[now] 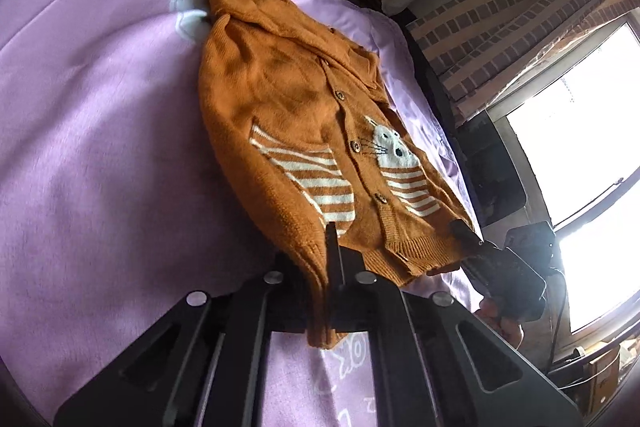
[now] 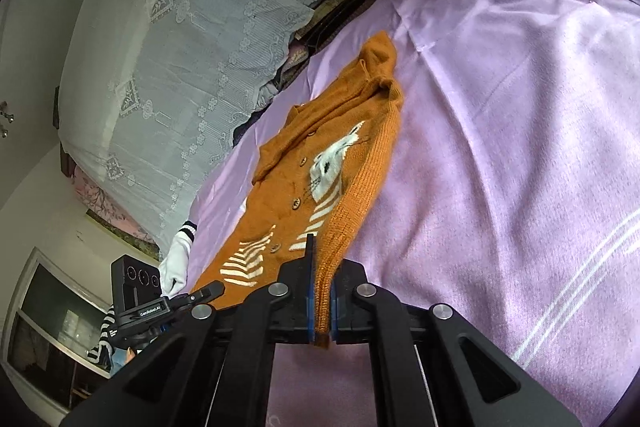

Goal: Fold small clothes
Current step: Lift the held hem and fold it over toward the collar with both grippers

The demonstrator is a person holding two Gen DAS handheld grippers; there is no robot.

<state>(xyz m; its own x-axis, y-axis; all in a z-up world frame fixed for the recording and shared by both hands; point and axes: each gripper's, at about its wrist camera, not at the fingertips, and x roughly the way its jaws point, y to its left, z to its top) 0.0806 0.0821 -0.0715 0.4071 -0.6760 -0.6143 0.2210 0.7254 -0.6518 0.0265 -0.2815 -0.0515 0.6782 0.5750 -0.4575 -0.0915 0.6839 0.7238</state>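
my left gripper [image 1: 332, 259] sits in the lower middle of the left wrist view, and its jaws are closed tight on the hem corner of the orange cardigan [image 1: 304, 131], with the knit edge hanging down between the fingers. my right gripper [image 2: 320, 279] is in the lower middle of the right wrist view, also clamped on the bottom edge of the same cardigan [image 2: 320, 167], where a ribbed strip of knit passes between the blue pads [image 2: 311, 311]. the cardigan stretches away from both grippers toward the upper middle of each frame, lying on the purple bedsheet [image 1: 100, 107] with its front up; the hem near the jaws is raised from the sheet and the collar end still rests on it. i see brown buttons along the middle, two pockets with white stripes, and a white animal face [image 1: 390, 143] above one pocket. in the left wrist view my right gripper appears at the lower right, beside the bright window [image 1: 592, 155]. in the right wrist view my left gripper shows at the lower left, and a white lace cover [image 2: 180, 67] fills the upper left
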